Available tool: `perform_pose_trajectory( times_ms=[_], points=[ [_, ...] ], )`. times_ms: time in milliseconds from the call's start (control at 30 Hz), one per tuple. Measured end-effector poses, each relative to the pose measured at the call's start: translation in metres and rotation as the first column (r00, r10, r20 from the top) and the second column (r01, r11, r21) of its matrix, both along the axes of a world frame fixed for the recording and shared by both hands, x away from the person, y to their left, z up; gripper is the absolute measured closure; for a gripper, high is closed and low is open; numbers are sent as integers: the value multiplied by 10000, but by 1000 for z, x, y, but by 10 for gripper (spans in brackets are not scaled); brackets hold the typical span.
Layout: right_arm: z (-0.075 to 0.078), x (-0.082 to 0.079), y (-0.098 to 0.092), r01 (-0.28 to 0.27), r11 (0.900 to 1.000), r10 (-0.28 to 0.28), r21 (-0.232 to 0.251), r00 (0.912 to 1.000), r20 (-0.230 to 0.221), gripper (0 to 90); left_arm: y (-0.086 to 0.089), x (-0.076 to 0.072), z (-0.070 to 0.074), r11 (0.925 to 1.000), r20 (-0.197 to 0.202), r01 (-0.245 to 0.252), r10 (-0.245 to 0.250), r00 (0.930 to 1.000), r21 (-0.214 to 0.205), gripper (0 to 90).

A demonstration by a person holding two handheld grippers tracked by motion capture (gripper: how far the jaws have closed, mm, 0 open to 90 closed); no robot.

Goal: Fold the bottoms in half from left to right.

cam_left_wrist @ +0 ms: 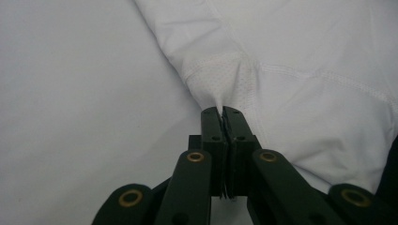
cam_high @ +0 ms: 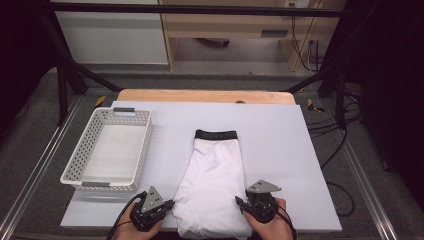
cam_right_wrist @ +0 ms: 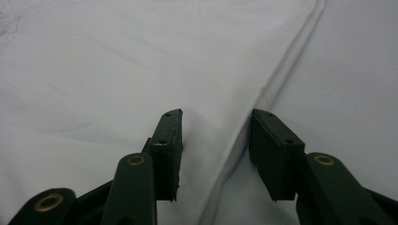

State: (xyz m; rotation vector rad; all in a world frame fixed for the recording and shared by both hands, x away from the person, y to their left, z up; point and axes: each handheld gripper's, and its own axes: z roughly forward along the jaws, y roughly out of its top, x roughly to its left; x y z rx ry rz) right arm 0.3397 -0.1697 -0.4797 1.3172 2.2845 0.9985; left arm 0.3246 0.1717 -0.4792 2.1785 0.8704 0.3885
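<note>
White boxer shorts (cam_high: 215, 187) with a black waistband (cam_high: 215, 134) lie flat on the white table sheet (cam_high: 280, 135), waistband at the far end. My left gripper (cam_high: 172, 204) is at the garment's near left edge. In the left gripper view its jaws are pressed together on a pinch of the white fabric (cam_left_wrist: 220, 96). My right gripper (cam_high: 239, 201) is at the near right edge. In the right gripper view its jaws stand apart over the garment's folded edge (cam_right_wrist: 263, 91), and the pads (cam_right_wrist: 168, 136) do not press on it.
A white perforated basket (cam_high: 82, 152) stands empty at the left of the sheet. The wooden table edge (cam_high: 205, 95) lies at the back. Black frame bars and cables stand around the table.
</note>
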Motion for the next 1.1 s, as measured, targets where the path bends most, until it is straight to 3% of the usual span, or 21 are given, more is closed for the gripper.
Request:
perform_pose_trajectory(
  times_ms=[133,233,300,333,400,767,1100],
  points=[
    [1,-2,1,-56,10000,56,-31,10000,-65,576,3,0,3,10000,130,-34,34,9999,28,884],
    [2,-3,1,-189,9998,188,-56,9997,-158,706,2,1,1,10000,75,0,-1,10000,74,883],
    [2,-3,1,-188,9998,187,-47,9996,-208,738,1,1,1,9999,71,7,-8,10000,101,883],
    [3,-3,1,-211,9998,212,39,9993,-323,816,2,1,2,10000,75,20,-21,10000,77,883],
    [3,-2,0,-266,9995,274,193,9987,-440,870,3,2,3,10000,105,13,-13,9999,-5,883],
    [4,-8,0,-292,9988,321,401,9967,-739,889,8,2,7,9999,124,-58,59,9999,-82,884],
    [4,-14,2,-383,9981,422,480,9958,-818,869,8,-3,5,9996,-256,241,-237,9994,130,883]
  ],
)
